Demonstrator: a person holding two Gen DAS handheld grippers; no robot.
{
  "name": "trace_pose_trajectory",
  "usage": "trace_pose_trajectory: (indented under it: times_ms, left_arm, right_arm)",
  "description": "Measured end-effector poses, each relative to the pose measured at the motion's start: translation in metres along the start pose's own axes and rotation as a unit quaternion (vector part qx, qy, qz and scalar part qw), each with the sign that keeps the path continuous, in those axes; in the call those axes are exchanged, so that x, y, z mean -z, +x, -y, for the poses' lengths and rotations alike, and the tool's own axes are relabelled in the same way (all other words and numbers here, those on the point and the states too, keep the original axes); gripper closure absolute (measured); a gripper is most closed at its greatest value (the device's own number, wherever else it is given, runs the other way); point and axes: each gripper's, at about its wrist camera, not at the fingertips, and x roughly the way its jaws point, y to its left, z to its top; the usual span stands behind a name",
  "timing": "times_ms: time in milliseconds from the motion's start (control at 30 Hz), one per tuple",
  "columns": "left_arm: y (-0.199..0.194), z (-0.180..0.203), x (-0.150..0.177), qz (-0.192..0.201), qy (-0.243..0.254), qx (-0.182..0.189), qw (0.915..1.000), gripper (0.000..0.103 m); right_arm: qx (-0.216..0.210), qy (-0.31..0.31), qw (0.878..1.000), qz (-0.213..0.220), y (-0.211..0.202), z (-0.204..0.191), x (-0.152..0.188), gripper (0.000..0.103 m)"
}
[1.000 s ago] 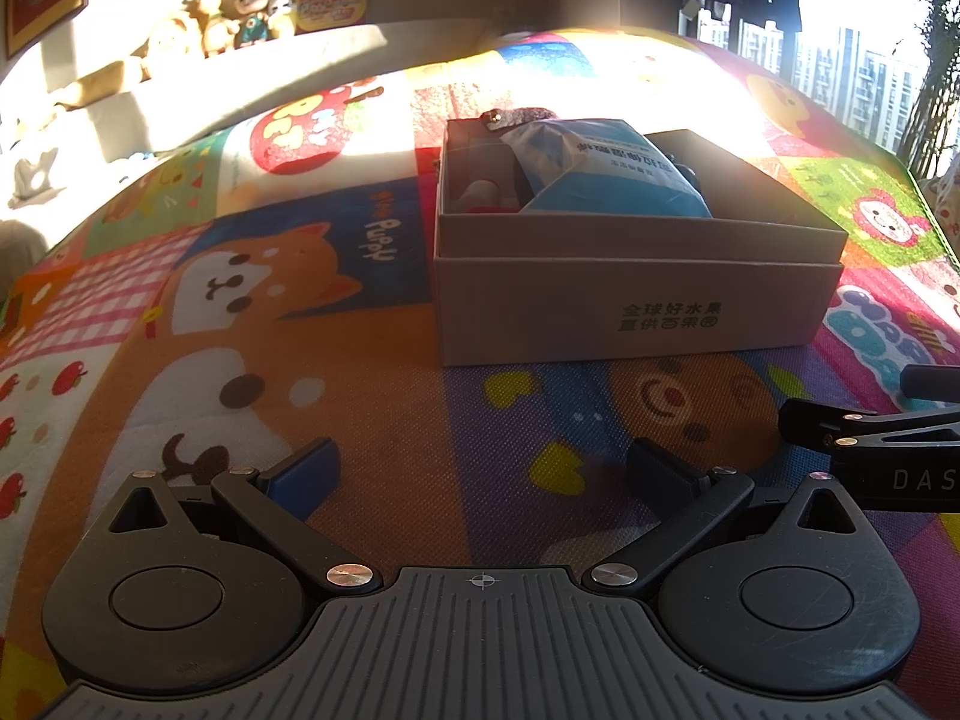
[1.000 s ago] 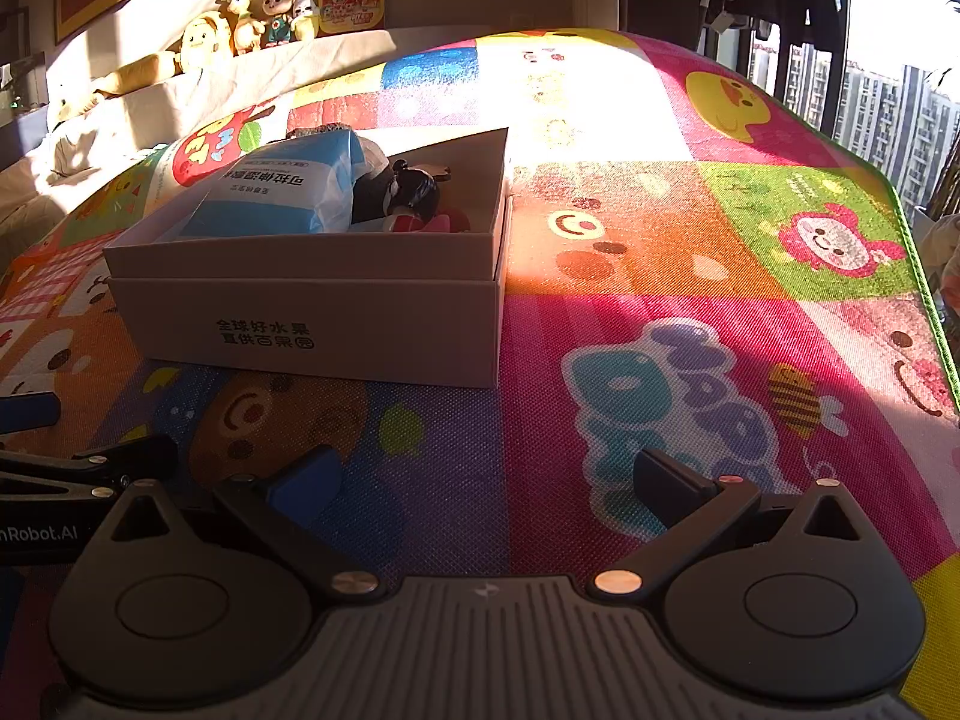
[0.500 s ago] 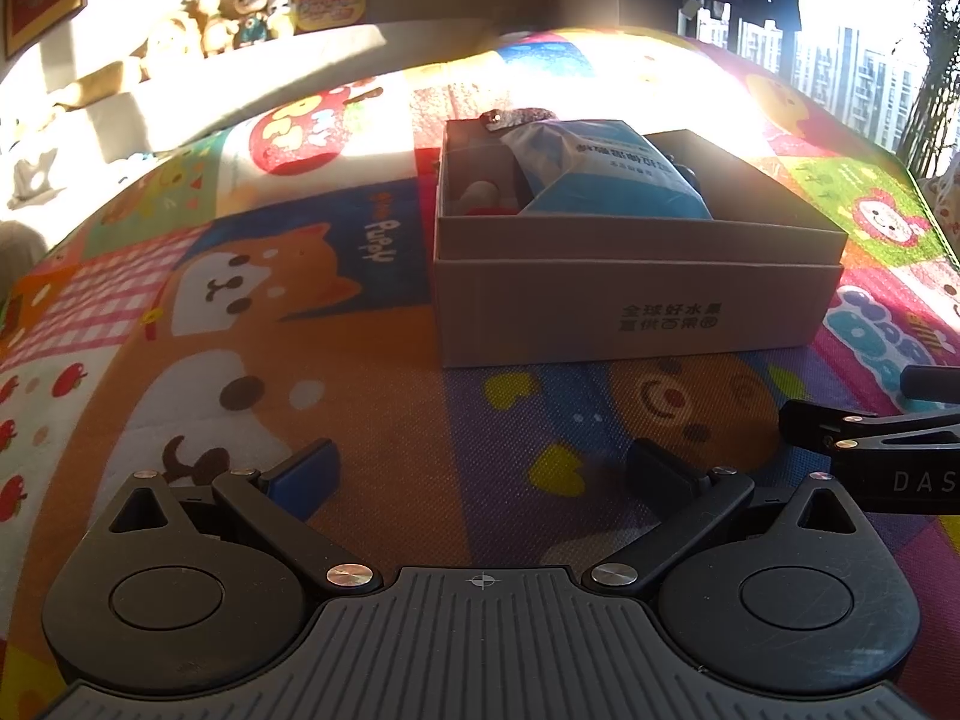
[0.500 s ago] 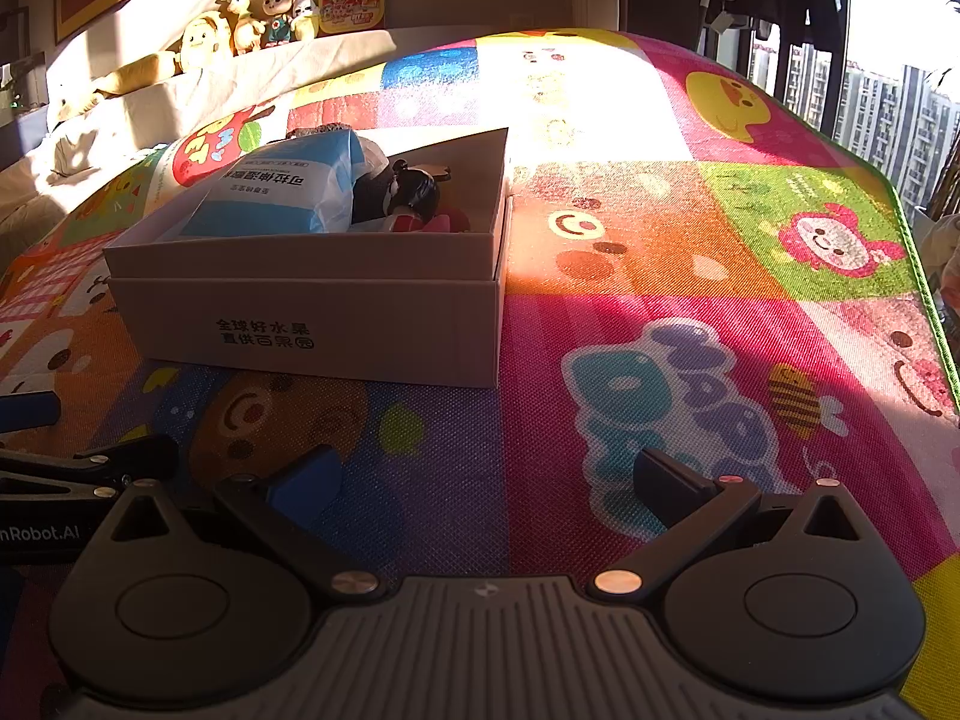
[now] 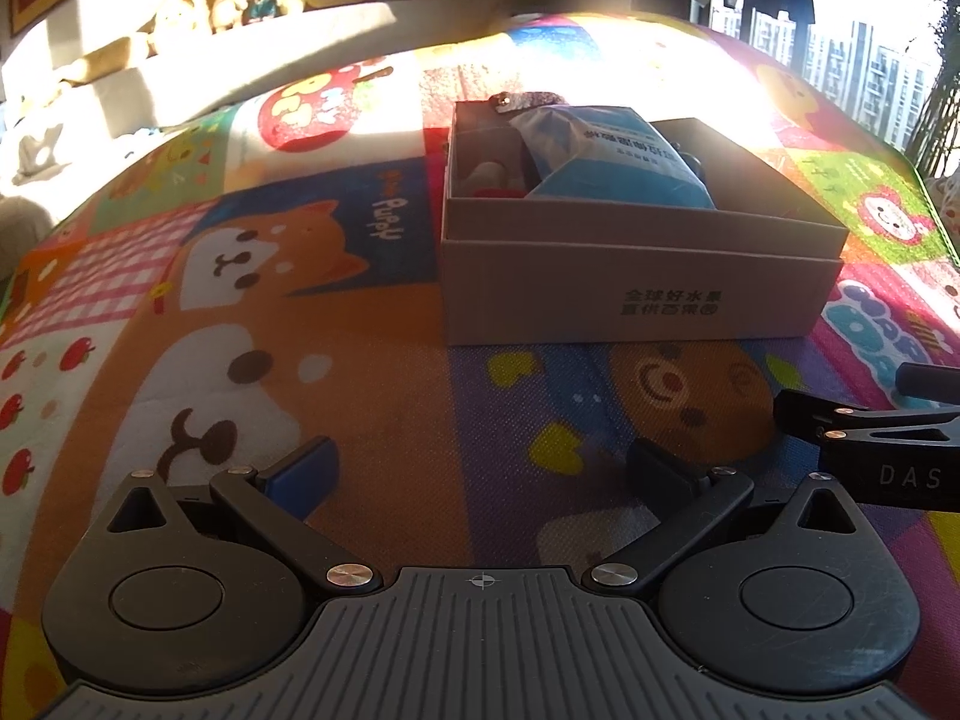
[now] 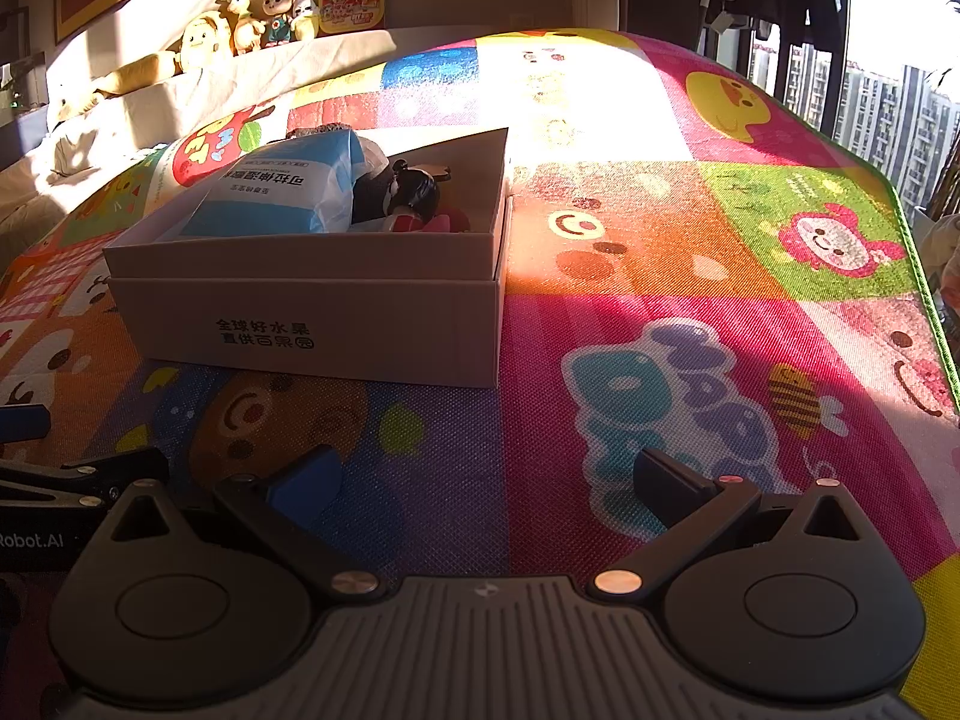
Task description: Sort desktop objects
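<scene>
The left gripper (image 5: 480,474) has its jaws spread wide, holding nothing. The right gripper (image 6: 486,480) is the same. Both sit low over the mat (image 6: 660,276), near the box (image 6: 312,324).

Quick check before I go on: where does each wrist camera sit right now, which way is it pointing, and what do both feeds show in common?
Left wrist: low over the play mat, facing the cardboard box ahead and slightly right; own open left gripper below, right gripper at right edge.
Right wrist: low, facing the box from its right; open right gripper below, left gripper at left edge.
Shared: the box, the blue packet inside, mat, shelf toys.
</scene>
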Motion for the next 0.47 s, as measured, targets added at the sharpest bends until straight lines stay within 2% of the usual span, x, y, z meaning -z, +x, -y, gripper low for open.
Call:
trace_pose_trajectory:
  times_ms: [467]
  left_arm:
    - [-0.0007, -0.0018, -0.0007, 0.000, 0.000, 0.009, 1.0000, 0.000]
  right_arm:
    - [0.000, 0.000, 1.000, 0.000, -0.0002, -0.0001, 0.0002, 0.000]
